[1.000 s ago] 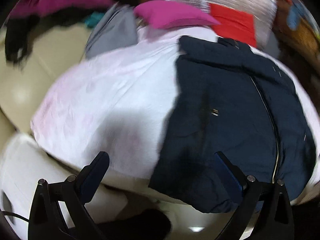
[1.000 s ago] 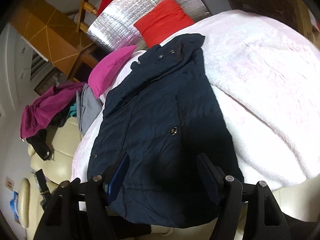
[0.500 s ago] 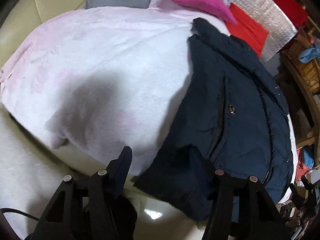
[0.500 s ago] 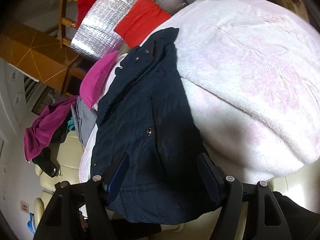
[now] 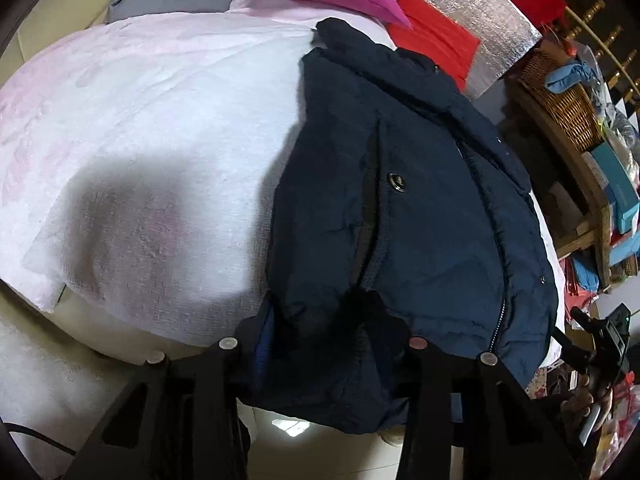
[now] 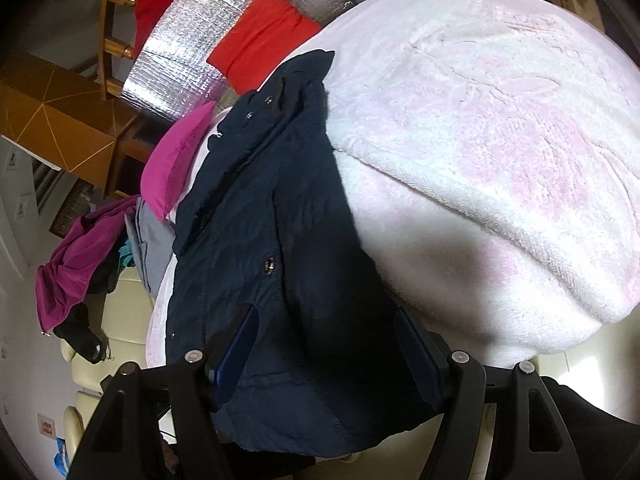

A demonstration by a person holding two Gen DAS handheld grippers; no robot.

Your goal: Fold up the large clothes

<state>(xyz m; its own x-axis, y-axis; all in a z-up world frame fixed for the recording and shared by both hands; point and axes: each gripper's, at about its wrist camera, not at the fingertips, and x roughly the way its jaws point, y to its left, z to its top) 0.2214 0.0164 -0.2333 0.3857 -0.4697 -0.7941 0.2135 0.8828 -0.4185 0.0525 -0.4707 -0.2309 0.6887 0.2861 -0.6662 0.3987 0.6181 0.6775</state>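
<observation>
Lying on the pale pink fleece blanket [image 5: 152, 128] with its hem overhanging, the dark navy padded jacket [image 5: 400, 216] has both the left gripper [image 5: 320, 344] and right gripper [image 6: 324, 344] straddling that hem, fingers apart; closing shallow could pinch one layer only, so it slips.

You had no readable text, label, brand or number in either view. The teal boxes [image 5: 618, 196] on the shelf showed only a faint, blurred mark that you couldn't make out. The jacket [image 5: 400, 208] carried a metal snap [image 5: 396, 181], too small to show any stamp. The wall plate [image 6: 47, 426] showed a red patch, illegible.
</observation>
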